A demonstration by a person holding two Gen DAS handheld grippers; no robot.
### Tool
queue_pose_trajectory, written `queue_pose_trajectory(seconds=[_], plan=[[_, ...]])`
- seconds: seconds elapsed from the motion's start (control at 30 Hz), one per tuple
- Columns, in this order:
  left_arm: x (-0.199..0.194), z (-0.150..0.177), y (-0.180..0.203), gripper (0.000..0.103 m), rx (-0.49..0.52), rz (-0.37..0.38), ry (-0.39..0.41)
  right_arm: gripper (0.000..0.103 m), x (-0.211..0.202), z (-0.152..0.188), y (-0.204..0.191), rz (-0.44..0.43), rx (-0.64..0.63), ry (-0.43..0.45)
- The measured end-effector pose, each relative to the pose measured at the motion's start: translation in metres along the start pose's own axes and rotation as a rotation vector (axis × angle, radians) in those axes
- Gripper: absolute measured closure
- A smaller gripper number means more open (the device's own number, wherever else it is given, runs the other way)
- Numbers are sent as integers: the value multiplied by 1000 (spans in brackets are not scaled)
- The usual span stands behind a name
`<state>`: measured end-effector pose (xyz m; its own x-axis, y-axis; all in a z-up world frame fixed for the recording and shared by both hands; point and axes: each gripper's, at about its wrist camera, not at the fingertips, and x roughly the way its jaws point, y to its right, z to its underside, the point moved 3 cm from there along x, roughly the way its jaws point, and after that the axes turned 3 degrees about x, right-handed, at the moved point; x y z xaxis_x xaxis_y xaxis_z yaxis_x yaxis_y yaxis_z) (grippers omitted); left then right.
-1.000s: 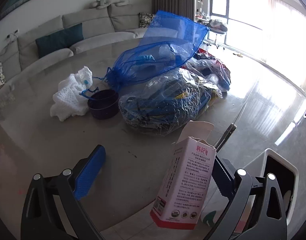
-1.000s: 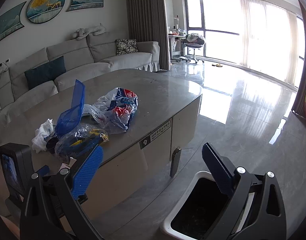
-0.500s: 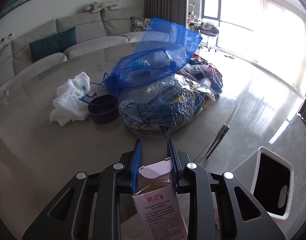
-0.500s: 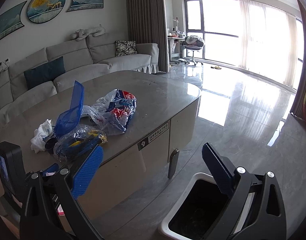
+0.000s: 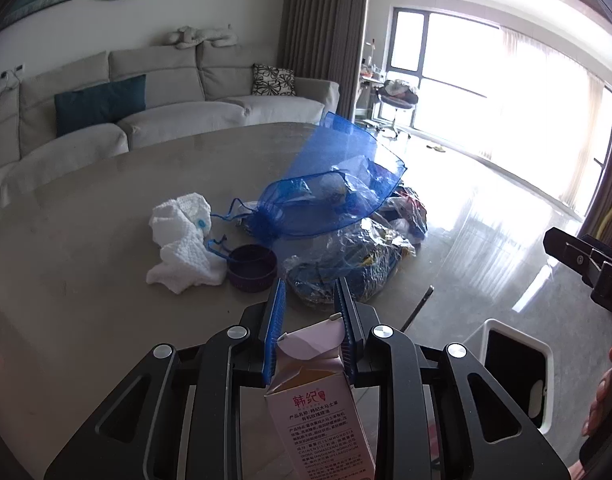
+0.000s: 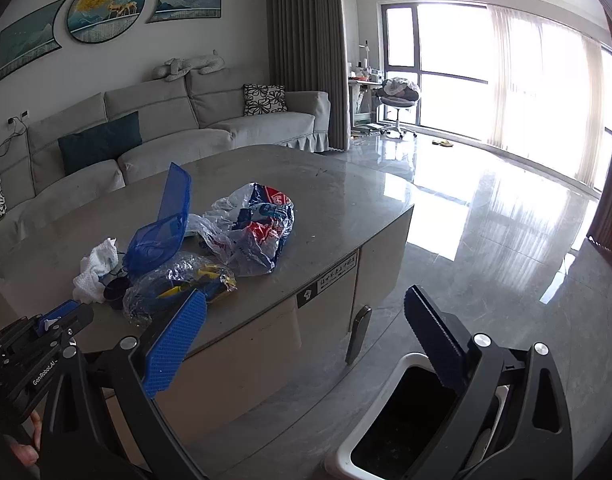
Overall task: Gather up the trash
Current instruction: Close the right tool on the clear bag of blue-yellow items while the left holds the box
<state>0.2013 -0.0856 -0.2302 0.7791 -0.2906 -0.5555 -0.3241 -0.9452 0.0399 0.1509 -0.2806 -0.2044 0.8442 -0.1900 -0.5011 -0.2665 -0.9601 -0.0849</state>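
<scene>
In the left wrist view the left gripper (image 5: 310, 322), open beside it a second ago, now clamps the carton (image 5: 318, 396) above the table (image 5: 85, 240), while in the right wrist view the right gripper (image 6: 301, 344) stays spread above the bin (image 6: 370, 432) beside the table (image 6: 346, 200).

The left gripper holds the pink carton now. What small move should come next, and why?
Probably swing the left gripper rightward toward the white bin. It is shut on the pink carton, the bin stands open on the floor beside the table, and the right gripper is open and empty.
</scene>
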Motion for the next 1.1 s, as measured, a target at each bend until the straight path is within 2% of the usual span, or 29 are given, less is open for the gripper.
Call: queue_pose_trajectory(seconds=[0.17, 0.53, 0.67, 0.73, 0.93, 1.1], plan=[[-18, -11, -3, 78, 30, -36, 24, 5, 8, 1, -19, -26, -30, -15], [-37, -20, -44, 78, -12, -91, 25, 5, 60, 18, -98, -125, -121, -109], [-40, -23, -56, 78, -33, -110, 31, 5, 79, 22, -127, -132, -147, -124], [-39, -25, -61, 78, -51, -111, 31, 5, 89, 23, -137, -107, -152, -130], [-31, -26, -72, 78, -86, -117, 9, 5, 126, 37, -146, -71, -141, -206], [-26, -26, -75, 78, -103, -122, -2, 5, 138, 44, -135, -124, -60, -242]])
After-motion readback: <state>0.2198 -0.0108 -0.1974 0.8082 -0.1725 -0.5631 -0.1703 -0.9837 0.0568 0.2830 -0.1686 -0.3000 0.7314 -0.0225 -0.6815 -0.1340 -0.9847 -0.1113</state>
